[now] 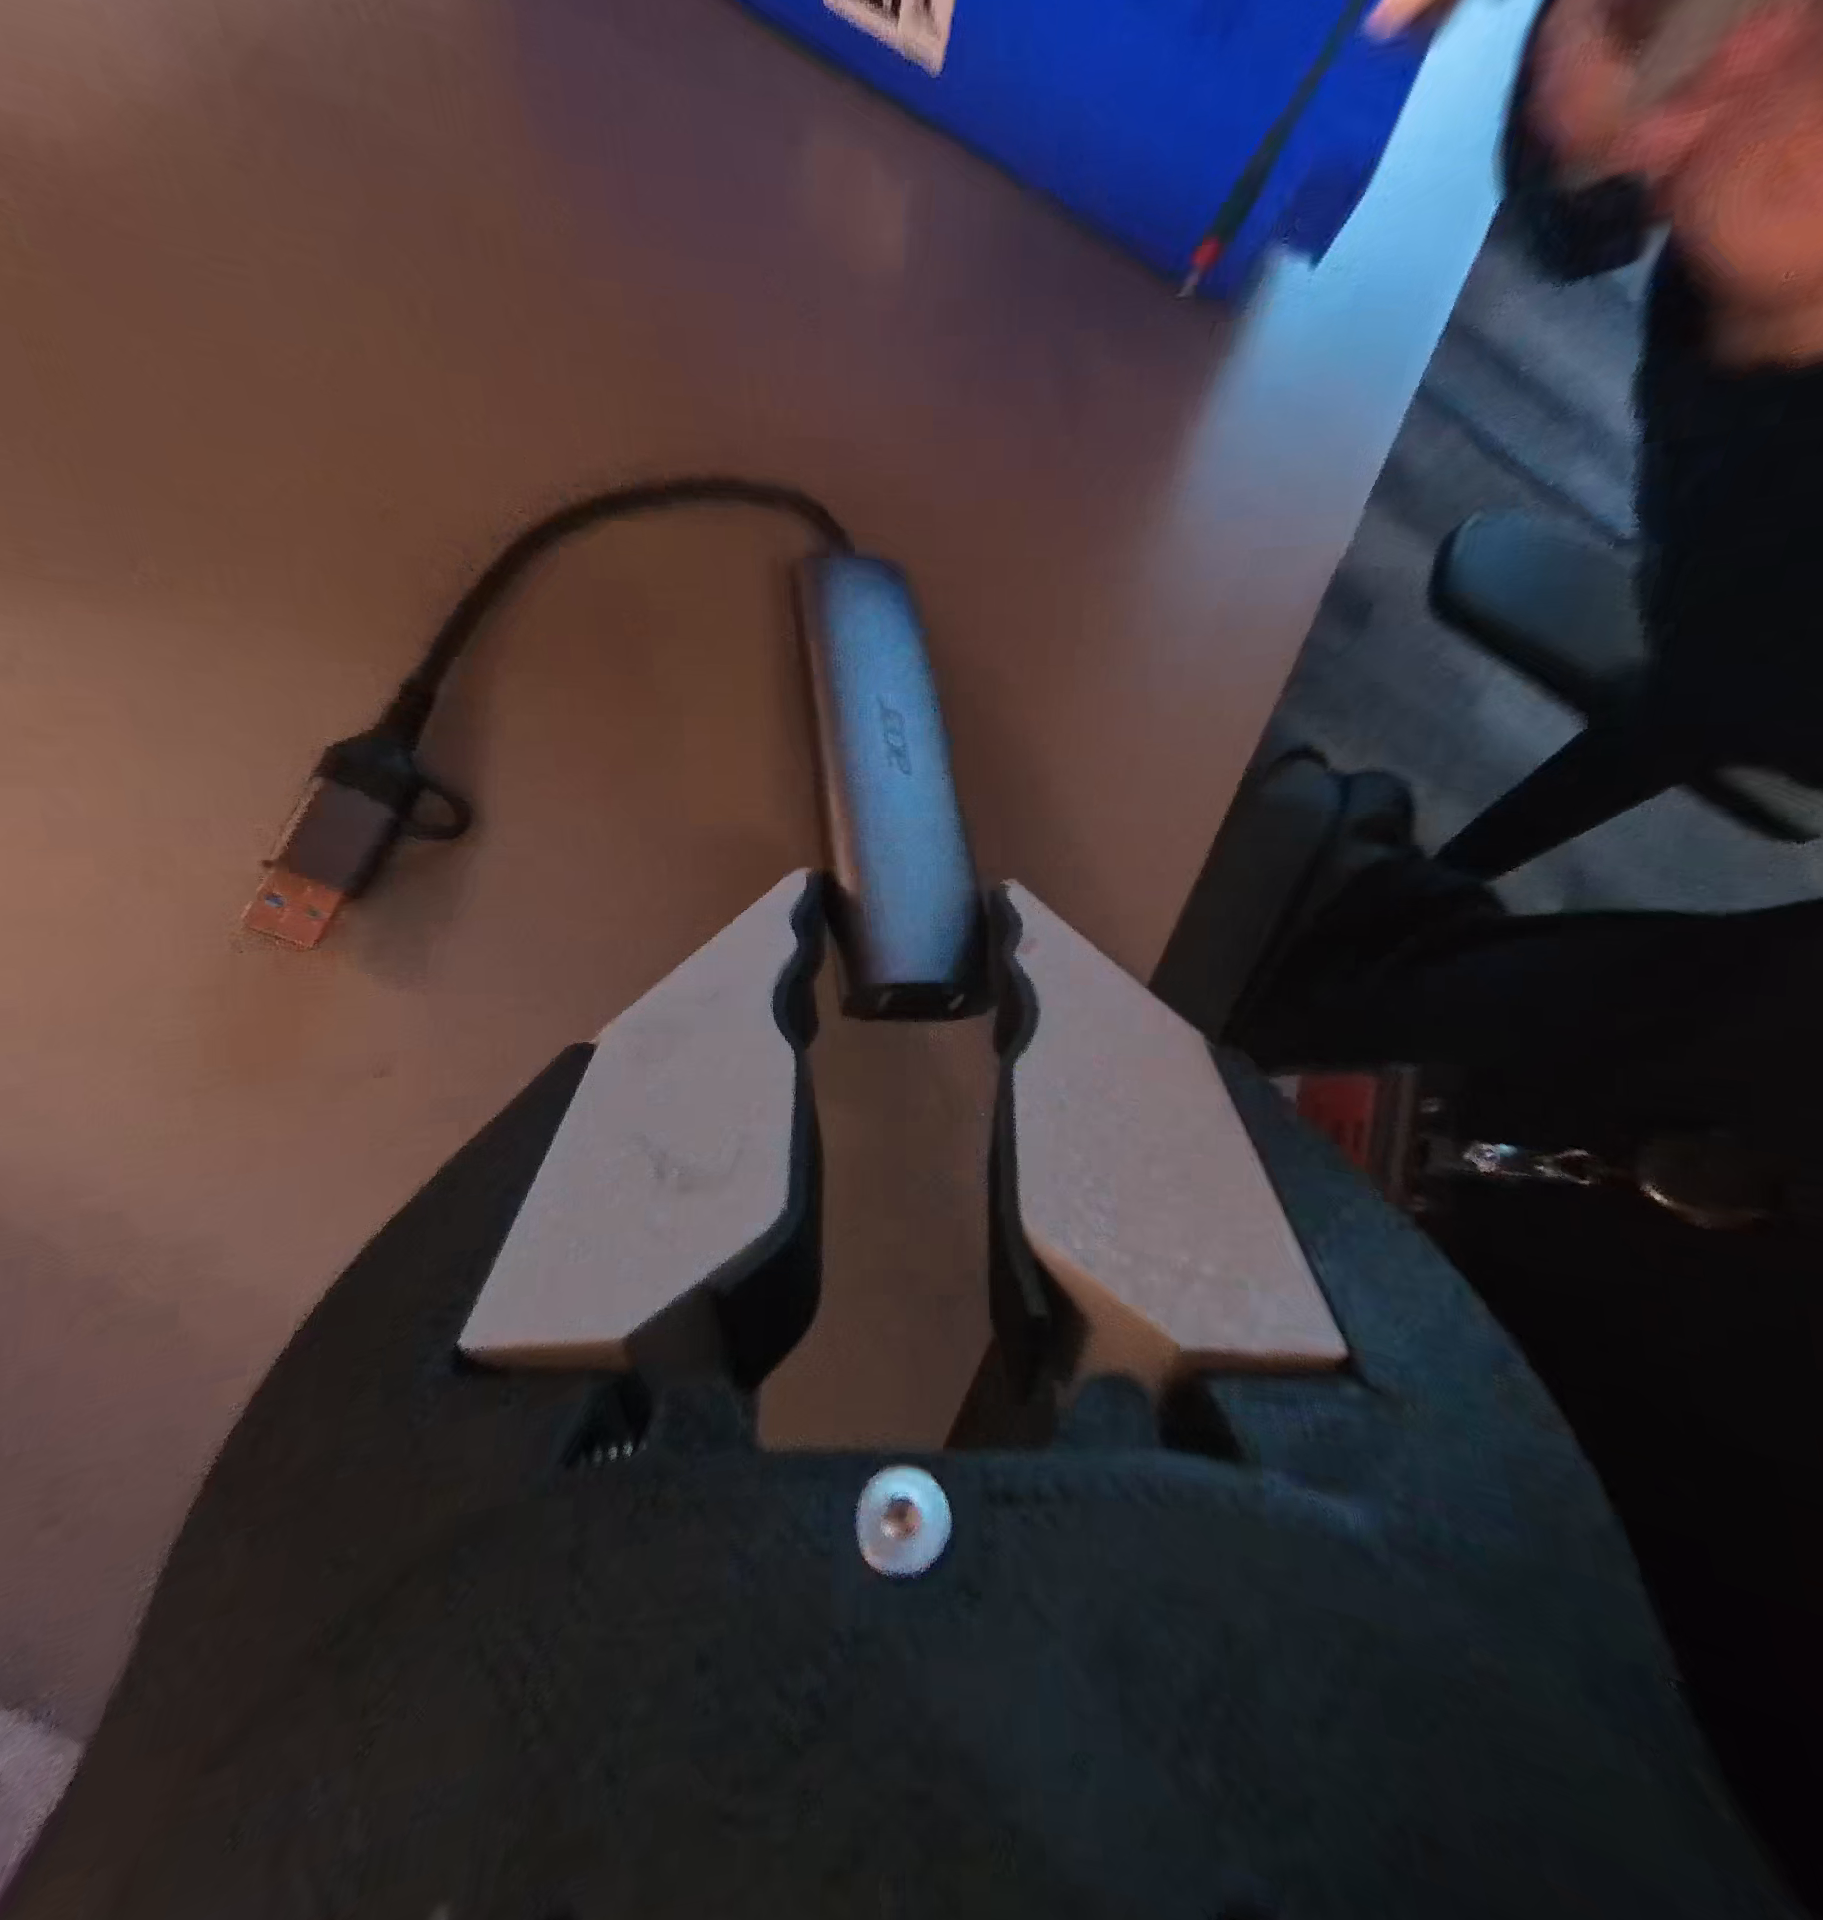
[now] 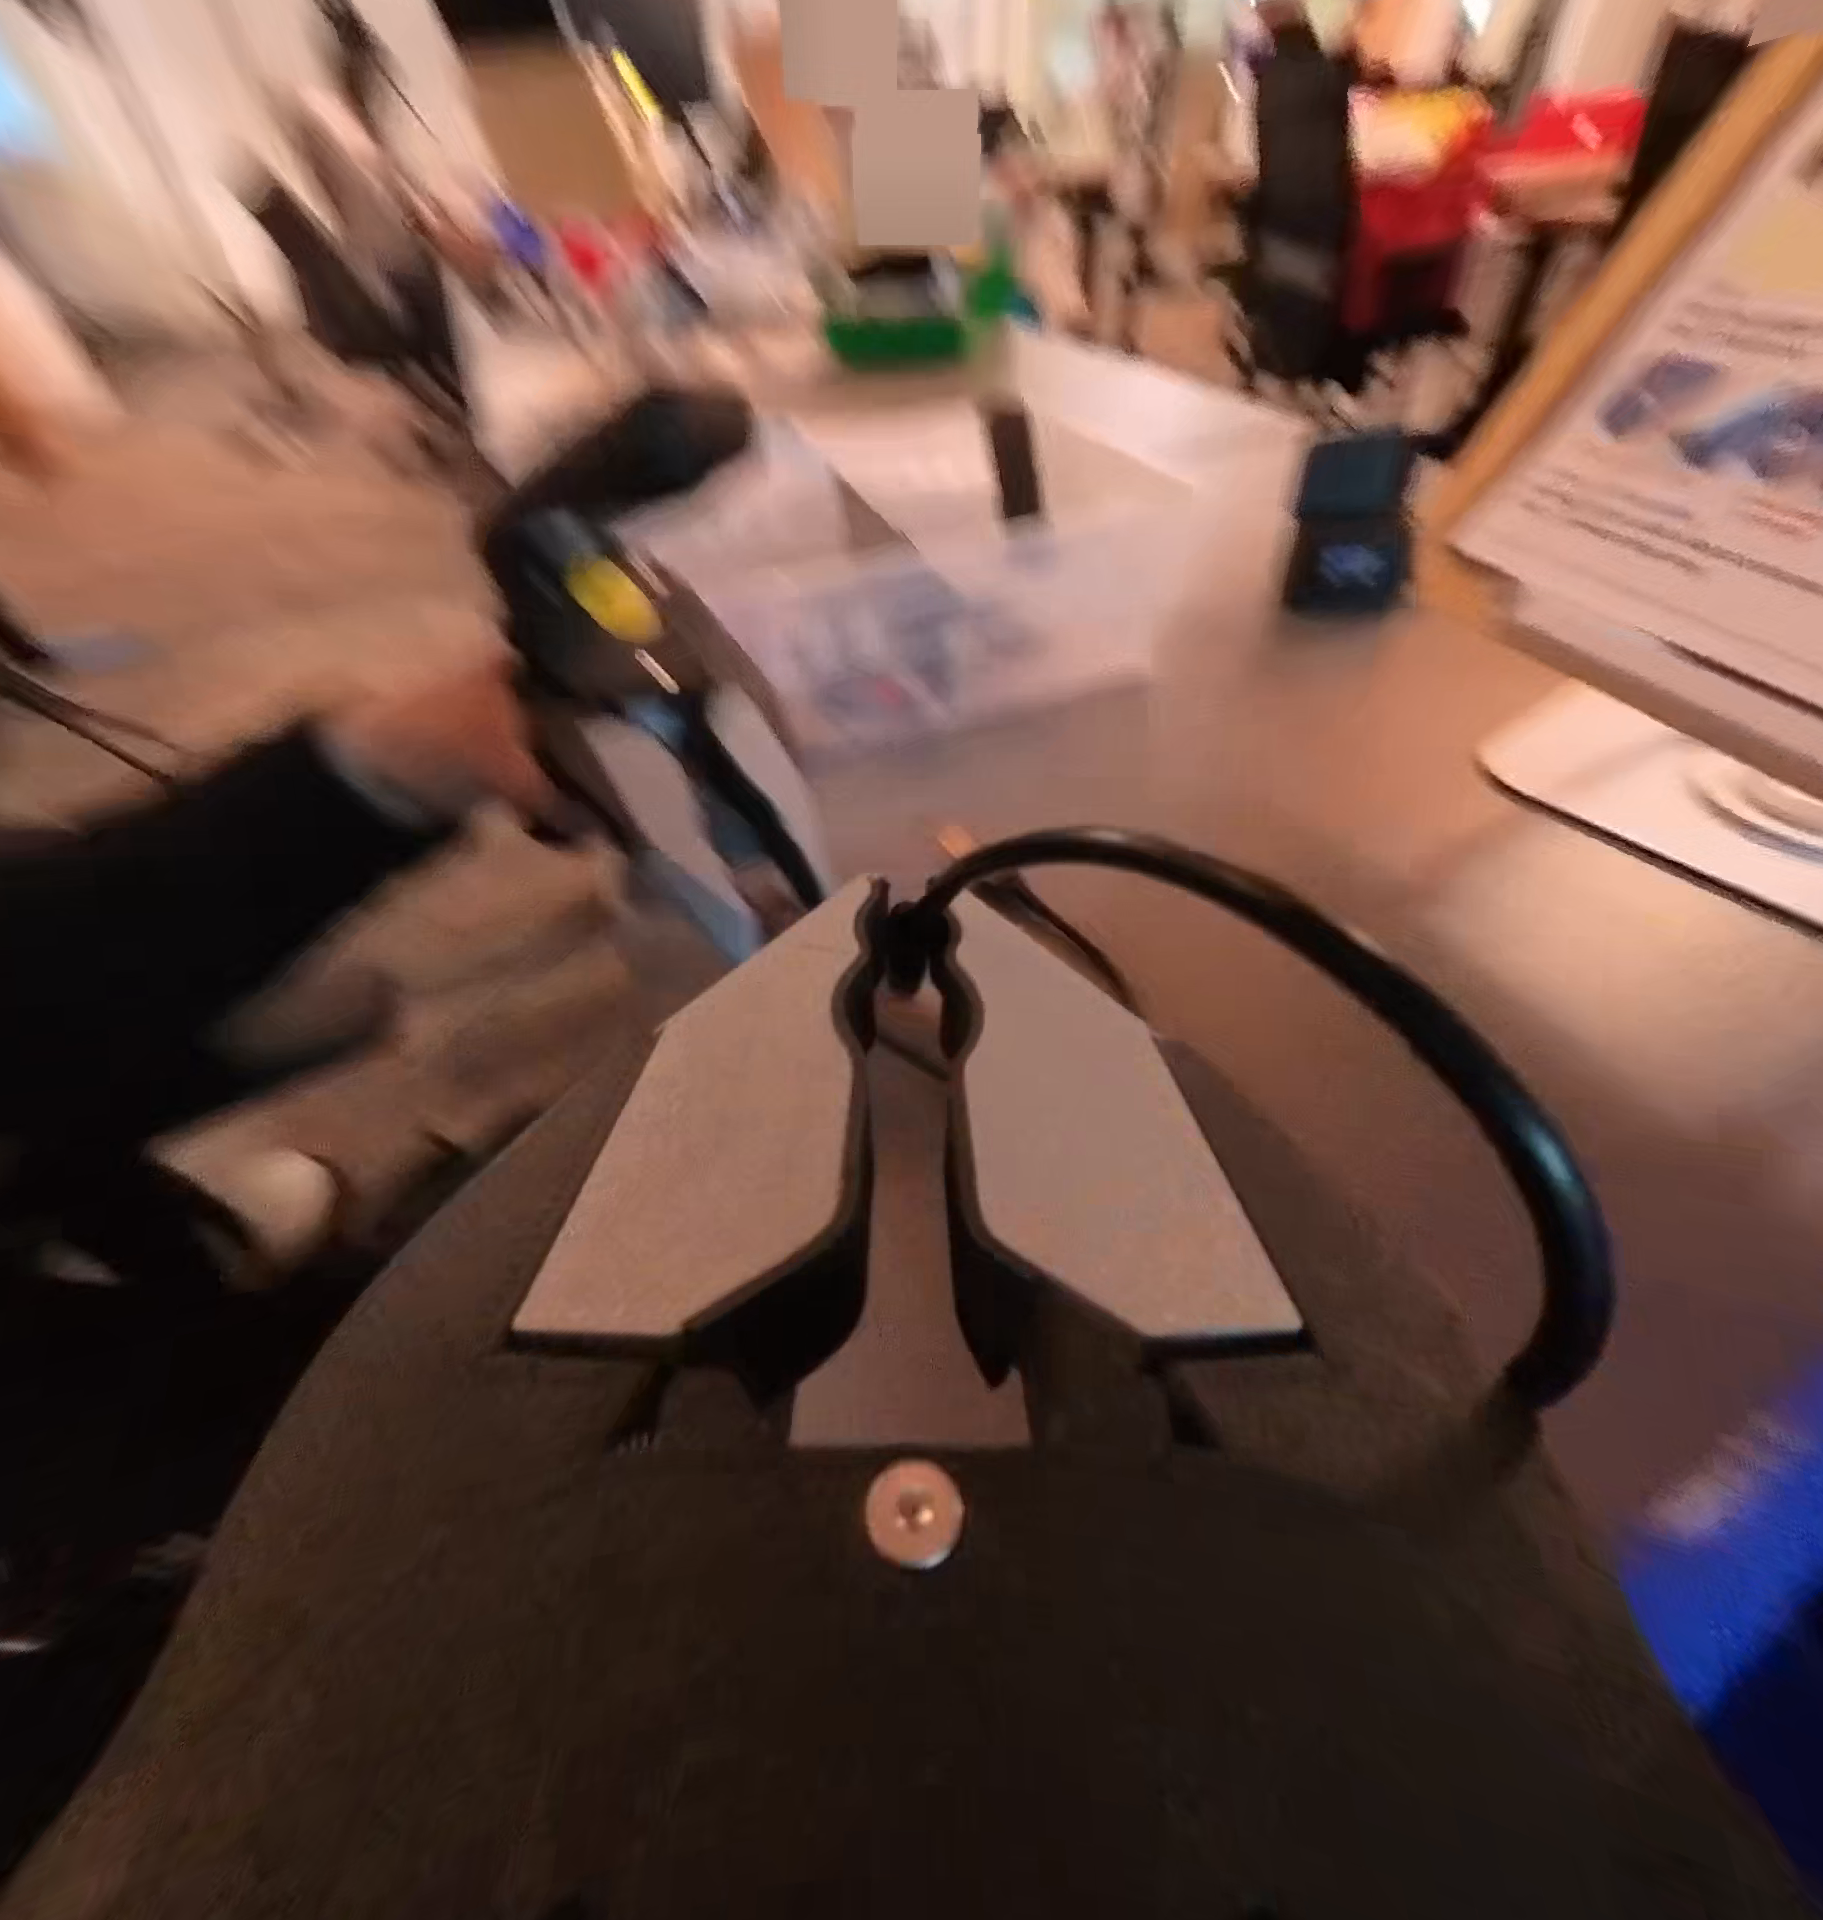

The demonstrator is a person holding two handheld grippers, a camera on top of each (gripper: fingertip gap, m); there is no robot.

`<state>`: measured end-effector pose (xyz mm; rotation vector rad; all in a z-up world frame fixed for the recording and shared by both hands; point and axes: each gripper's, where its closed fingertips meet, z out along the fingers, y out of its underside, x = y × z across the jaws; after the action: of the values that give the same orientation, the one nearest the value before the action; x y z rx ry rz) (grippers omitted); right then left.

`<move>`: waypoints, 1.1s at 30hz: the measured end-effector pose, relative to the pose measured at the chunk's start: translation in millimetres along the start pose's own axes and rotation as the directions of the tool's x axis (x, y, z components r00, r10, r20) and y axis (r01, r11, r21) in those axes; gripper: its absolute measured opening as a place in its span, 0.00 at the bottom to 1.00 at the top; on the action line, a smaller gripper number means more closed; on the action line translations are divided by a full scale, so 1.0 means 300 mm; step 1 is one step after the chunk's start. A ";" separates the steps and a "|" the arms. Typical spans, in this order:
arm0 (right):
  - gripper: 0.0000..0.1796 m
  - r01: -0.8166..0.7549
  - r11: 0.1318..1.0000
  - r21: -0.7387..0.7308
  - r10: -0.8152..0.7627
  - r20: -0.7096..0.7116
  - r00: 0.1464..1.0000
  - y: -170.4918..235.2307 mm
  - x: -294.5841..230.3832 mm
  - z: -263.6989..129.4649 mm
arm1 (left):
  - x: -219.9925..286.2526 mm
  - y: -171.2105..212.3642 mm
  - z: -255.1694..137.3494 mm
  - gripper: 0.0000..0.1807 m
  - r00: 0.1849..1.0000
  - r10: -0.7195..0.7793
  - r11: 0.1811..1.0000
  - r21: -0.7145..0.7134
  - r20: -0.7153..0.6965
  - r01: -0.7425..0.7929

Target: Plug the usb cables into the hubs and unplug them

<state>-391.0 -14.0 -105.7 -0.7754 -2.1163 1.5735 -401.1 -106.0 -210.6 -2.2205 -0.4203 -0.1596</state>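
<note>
The left gripper (image 1: 902, 951) is clamping the near end of the grey hub (image 1: 886, 758), its fingers (image 1: 678, 1122) closed to the hub's width, one on each side. The hub is lying on the brown counter (image 1: 367, 364) close to the counter's right edge, its port end facing the camera with nothing plugged into it. The hub's own short lead (image 1: 533, 582) is curling off to the left, and its plug (image 1: 315, 852) is lying loose on the counter, well apart from the hub.

The right gripper (image 2: 907, 956) is pinching a black usb cable (image 2: 1406, 1039) between fingers (image 2: 741, 1122) that are nearly shut; the cable is looping out to the right and back toward the gripper's body. Its connector is hidden by the fingertips, so its facing cannot be told.

Judging from this, both pieces are gripped but no insertion is made yet: aligning, plugging in and unplugging all seem to be left
</note>
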 end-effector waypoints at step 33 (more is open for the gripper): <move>0.22 -0.031 0.831 -0.555 -0.087 -0.185 0.979 0.314 0.122 -0.033 | -0.088 0.093 0.034 0.21 0.971 0.203 0.976 -0.112 0.127 -0.189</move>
<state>-394.6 37.0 -193.5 -1.0279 -2.4316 0.7978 -416.3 -121.0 -244.3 -2.3640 -0.2692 0.0816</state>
